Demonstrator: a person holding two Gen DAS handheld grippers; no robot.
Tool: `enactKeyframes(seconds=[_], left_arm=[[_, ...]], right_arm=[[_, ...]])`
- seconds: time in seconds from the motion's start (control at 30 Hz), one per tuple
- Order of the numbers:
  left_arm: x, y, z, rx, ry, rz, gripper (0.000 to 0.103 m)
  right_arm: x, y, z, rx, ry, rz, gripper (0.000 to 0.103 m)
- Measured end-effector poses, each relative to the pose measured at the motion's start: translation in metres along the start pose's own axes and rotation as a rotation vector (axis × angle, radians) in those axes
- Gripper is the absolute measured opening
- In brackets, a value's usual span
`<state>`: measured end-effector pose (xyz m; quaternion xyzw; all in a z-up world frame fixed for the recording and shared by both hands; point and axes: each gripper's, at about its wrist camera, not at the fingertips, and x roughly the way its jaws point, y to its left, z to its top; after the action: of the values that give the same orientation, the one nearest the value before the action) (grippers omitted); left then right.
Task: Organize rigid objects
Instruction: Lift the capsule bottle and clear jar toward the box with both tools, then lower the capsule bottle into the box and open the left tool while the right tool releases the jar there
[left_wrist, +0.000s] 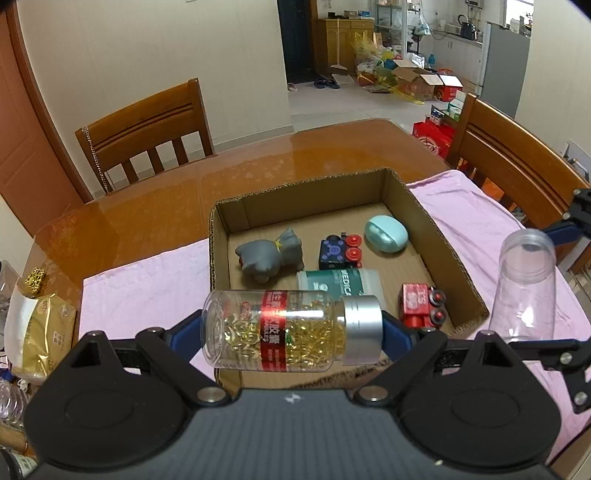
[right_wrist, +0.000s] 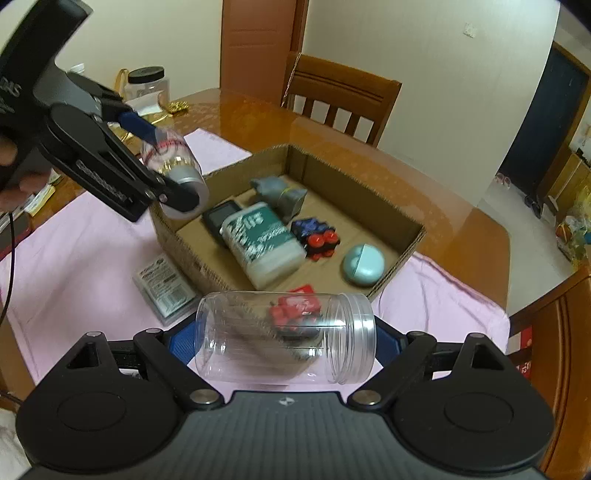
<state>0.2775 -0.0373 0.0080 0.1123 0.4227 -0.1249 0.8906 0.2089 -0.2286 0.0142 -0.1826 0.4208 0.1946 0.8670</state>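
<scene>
Capsule bottle (left_wrist: 291, 332) pinched lengthwise in left gripper (left_wrist: 293, 334), empty jar (right_wrist: 286, 336) in right gripper (right_wrist: 284, 338) — toy-filled cardboard box (left_wrist: 436, 236) beyond.

Left wrist view: capsule bottle (left_wrist: 291, 330) hides both fingertips of the left gripper (left_wrist: 295, 332); only blue pad edges show at its ends. The bottle also covers the near wall of the cardboard box (left_wrist: 406, 206) and the lower part of the green-and-white pack (left_wrist: 340, 282). Red label text too blurred to read. Right gripper (left_wrist: 532, 295) cut by the right edge; clear jar (left_wrist: 526, 284) covers its fingers.

Right wrist view: clear jar (right_wrist: 284, 338) motion-blurred; red toy train (right_wrist: 295, 308) seen only through its wall, distorted. Dark device (right_wrist: 221, 218) partly under the pack (right_wrist: 264, 243). Hand (right_wrist: 14, 173) cut by the left edge. Flat packet (right_wrist: 164, 286) print illegible.
</scene>
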Motion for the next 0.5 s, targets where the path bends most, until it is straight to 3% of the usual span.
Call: enactKeyframes(seconds=[0.27,0.5], left_arm=[[0.023,0.007,-0.006,-0.056,0.026,-0.009,0.094],[0.006,0.017,-0.019,-0.065,-0.043,0.023,0.097]], right_arm=[[0.002,-0.001,0.017,-0.002,-0.022,-0.025,0.093],[0.007,-0.003,0.029,0.013,-0.021,-0.039,0.093]])
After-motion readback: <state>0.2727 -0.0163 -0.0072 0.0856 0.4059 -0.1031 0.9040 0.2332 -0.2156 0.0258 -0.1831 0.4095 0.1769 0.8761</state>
